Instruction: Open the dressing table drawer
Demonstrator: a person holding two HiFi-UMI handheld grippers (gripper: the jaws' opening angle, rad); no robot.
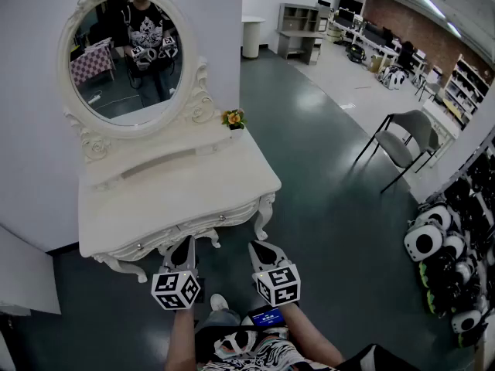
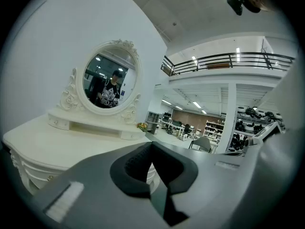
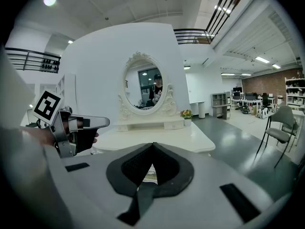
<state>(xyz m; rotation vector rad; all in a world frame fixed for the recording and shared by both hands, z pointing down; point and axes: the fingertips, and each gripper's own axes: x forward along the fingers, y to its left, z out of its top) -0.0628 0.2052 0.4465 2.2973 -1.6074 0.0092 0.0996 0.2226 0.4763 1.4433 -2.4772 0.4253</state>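
A white dressing table (image 1: 178,188) with an oval mirror (image 1: 128,52) stands against the wall. Its drawer front (image 1: 205,224) runs along the near edge and carries small knobs (image 1: 139,246). My left gripper (image 1: 183,243) is shut and empty, its tips just short of the drawer front, apart from it. My right gripper (image 1: 259,247) is also shut and empty, off the table's right front corner. In the left gripper view the shut gripper (image 2: 151,144) points over the tabletop (image 2: 57,147). The right gripper view shows the right gripper (image 3: 153,144) facing the table (image 3: 157,137), with the left gripper (image 3: 71,132) at its left.
A small flower pot (image 1: 233,118) sits at the table's back right. A grey chair (image 1: 406,137) stands on the green floor to the right, and several stuffed pandas (image 1: 448,261) lie at the far right. A white panel (image 1: 23,277) stands left of the table.
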